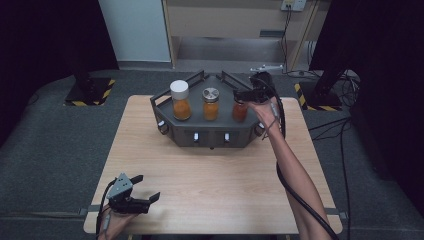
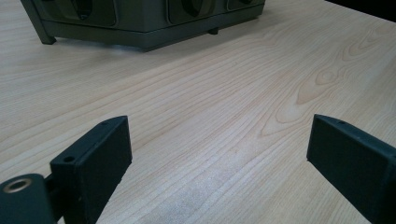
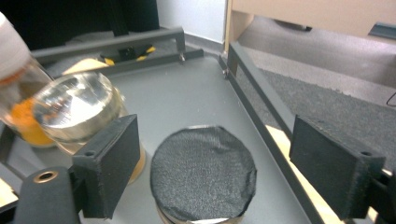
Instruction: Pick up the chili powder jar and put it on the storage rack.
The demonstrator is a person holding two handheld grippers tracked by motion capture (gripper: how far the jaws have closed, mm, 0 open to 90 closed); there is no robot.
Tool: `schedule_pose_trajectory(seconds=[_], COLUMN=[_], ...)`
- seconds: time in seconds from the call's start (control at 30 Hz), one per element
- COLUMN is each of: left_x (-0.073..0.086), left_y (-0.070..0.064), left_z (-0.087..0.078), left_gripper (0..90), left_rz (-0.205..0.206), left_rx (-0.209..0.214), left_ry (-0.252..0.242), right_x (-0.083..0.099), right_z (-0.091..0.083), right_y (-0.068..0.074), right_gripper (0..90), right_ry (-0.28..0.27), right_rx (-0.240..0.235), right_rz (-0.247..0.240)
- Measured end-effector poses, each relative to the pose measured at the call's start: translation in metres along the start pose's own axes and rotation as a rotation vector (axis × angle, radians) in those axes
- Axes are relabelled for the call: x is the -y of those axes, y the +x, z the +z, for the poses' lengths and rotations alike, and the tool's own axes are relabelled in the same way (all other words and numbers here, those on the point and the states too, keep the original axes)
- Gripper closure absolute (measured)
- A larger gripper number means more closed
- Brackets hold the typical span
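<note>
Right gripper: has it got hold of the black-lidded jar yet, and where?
No. The right gripper is open, its jaws either side of the black-lidded jar without touching its lid. The left gripper is open over bare table.

Looks like a robotics/data-collection lab, not a home. Lone wooden surface [image 1: 210, 175] on grey carpet [image 1: 50, 150], dark curtains either side. Stand bases with yellow-black hazard tape [image 1: 90, 92], loose cables [image 1: 345, 130] across the floor, wall socket [image 1: 293, 5] at the back. Purpose-built grey fixture tray [image 1: 210, 136] holds jars.
</note>
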State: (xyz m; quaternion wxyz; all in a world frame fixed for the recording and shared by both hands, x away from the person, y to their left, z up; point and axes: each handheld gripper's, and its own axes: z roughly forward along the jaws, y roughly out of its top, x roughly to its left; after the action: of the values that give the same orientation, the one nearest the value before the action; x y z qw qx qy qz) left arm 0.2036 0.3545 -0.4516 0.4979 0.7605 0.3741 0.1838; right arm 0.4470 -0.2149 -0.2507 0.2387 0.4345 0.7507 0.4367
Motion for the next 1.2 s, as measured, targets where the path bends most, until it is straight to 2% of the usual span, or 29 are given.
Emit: schedule_pose_trajectory(seconds=[0.37, 0.47, 0.73, 1.07, 1.2], left_x=[0.001, 0.001, 0.001, 0.003, 0.005], left_y=[0.000, 0.001, 0.000, 0.000, 0.000], left_z=[-0.001, -0.001, -0.002, -0.003, -0.004], left_gripper=[5.7, 5.7, 5.4, 4.5, 4.0], left_rz=[-0.004, -0.003, -0.003, -0.007, -0.007], left_rx=[-0.003, -0.003, -0.001, -0.005, -0.010], left_ry=[-0.006, -0.006, -0.014, -0.035, -0.044], right_x=[-0.002, 0.000, 0.014, 0.026, 0.034], right_z=[-0.031, -0.040, -0.065, -0.084, -0.092], right_y=[0.001, 0.000, 0.005, 0.017, 0.019], right_gripper=[13.6, 13.2, 12.8, 12.7, 12.3], right_ry=[-0.044, -0.056, -0.105, -0.120, -0.131], right_rx=[-0.039, -0.064, -0.108, -0.147, -0.169], right_rz=[-0.038, -0.044, -0.090, -0.158, -0.167])
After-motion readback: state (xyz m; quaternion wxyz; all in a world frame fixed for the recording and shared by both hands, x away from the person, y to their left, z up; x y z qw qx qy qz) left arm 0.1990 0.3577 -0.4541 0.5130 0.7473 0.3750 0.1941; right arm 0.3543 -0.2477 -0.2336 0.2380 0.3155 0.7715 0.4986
